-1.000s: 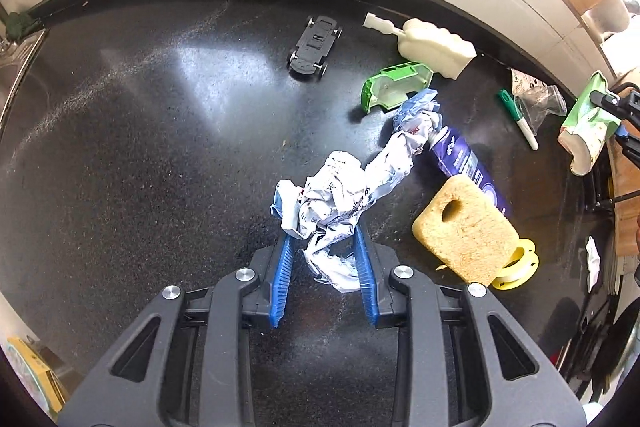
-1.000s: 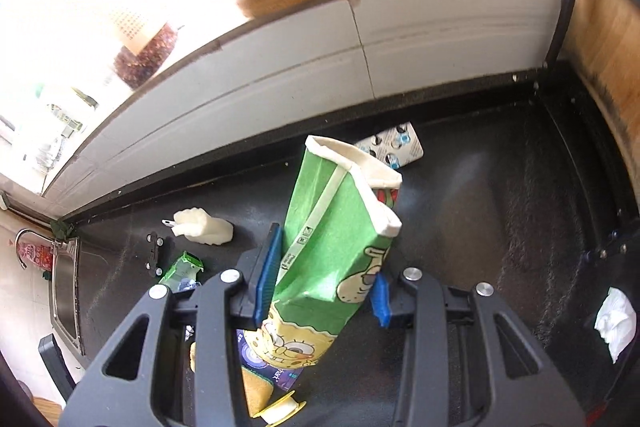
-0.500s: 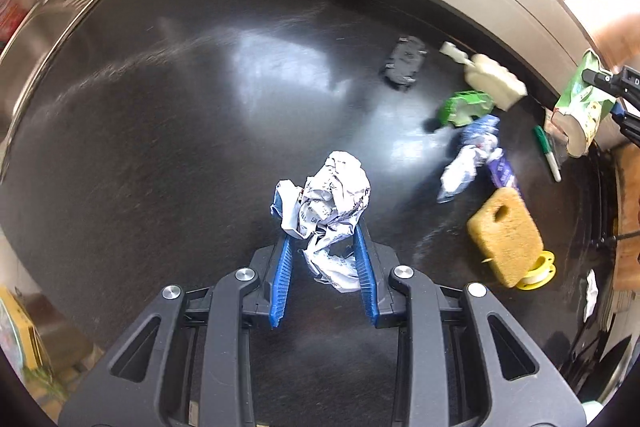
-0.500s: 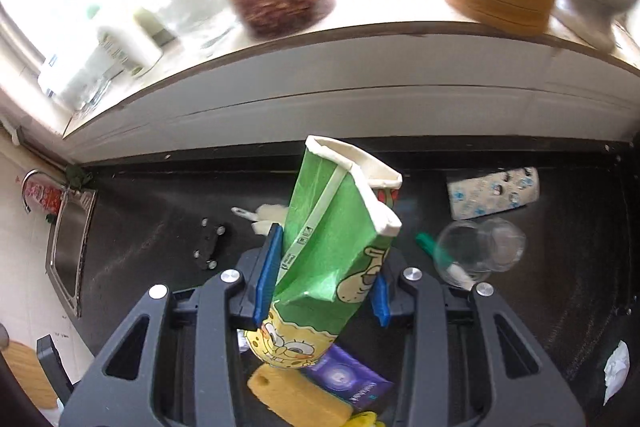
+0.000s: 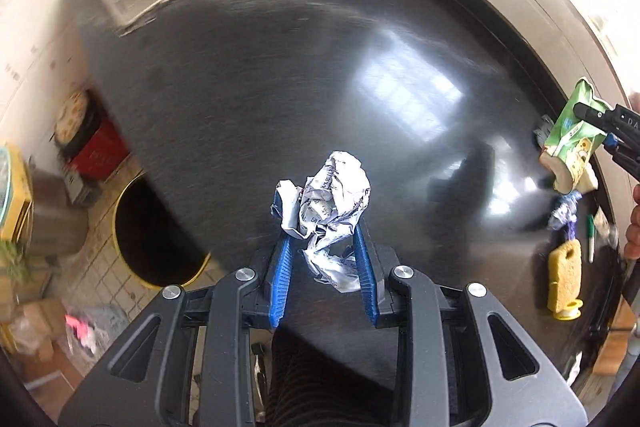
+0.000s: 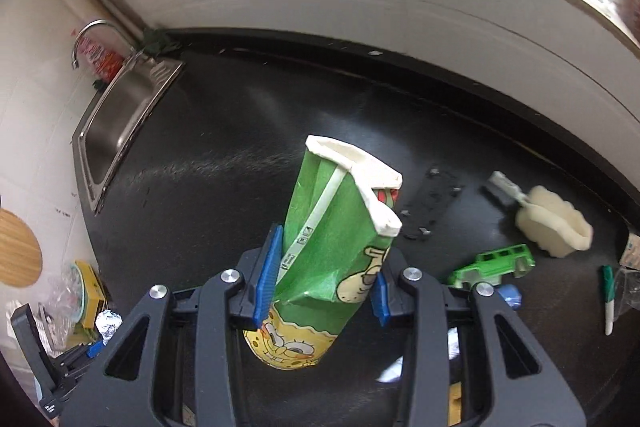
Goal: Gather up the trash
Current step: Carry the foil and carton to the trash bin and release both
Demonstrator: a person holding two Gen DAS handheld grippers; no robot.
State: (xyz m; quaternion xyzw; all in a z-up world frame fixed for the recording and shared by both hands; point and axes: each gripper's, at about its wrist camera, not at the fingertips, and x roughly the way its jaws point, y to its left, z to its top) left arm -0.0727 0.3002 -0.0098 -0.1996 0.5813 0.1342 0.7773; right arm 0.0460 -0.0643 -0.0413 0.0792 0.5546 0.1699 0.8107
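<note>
Currently the left gripper (image 5: 324, 267) jaws clamp a crumpled silver foil wrapper (image 5: 326, 205); the right gripper (image 6: 320, 277) jaws clamp a green cartoon carton (image 6: 334, 259). Mid-carry; next, release over the yellow-rimmed round bin (image 5: 160, 235) at nine o'clock.

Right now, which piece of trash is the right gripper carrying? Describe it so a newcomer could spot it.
Find the black countertop that runs from the steel sink along the white wall. Above it, the right gripper clamps a crushed green drink carton. Unlike the green toy car nearby, it has a yellow cartoon face and a white folded top.
</note>
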